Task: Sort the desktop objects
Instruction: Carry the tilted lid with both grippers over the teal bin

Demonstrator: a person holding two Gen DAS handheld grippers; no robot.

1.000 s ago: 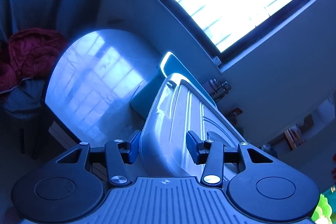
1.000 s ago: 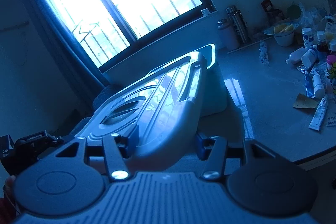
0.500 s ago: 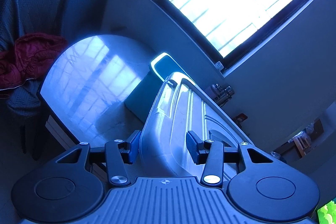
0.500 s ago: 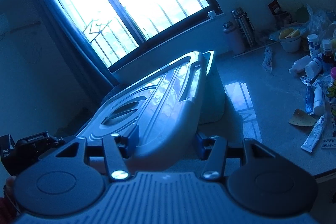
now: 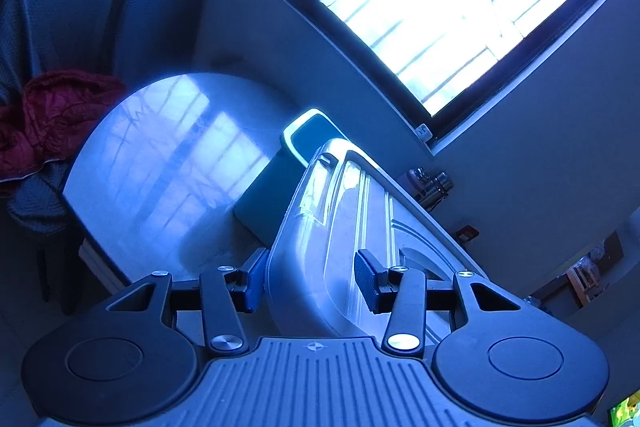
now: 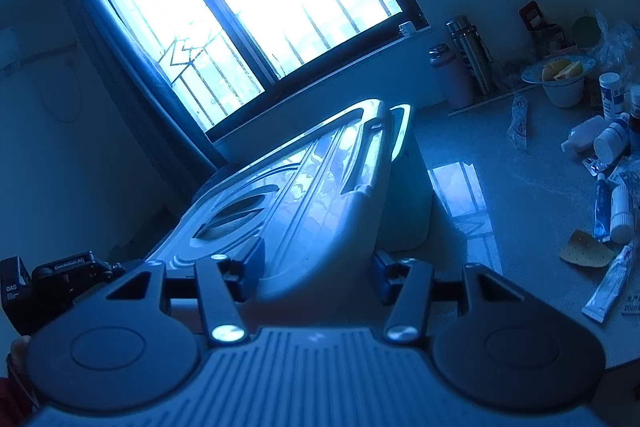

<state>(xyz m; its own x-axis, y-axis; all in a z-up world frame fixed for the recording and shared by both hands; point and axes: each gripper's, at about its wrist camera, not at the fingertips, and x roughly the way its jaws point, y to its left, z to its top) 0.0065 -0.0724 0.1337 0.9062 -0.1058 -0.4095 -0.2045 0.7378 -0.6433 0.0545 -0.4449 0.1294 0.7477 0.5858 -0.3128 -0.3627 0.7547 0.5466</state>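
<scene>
A pale plastic storage-box lid (image 5: 340,227) is held tilted, its far end up, over an open box (image 5: 308,131) on the round table. My left gripper (image 5: 312,277) is shut on the lid's near left corner. My right gripper (image 6: 318,261) is shut on the lid's (image 6: 312,195) near right corner. The box (image 6: 408,195) stands behind and under the raised lid. The left gripper's body (image 6: 48,279) shows at the left edge of the right wrist view.
Bottles, tubes and packets (image 6: 608,163) lie scattered at the table's right. A bowl of fruit (image 6: 560,79) and thermos flasks (image 6: 468,55) stand by the wall. A chair with red cloth (image 5: 52,115) is left of the table (image 5: 160,155).
Both grippers have lifted and tilted with the lid, so the view has swung upward toward the window. The grip on the lid is unchanged.
</scene>
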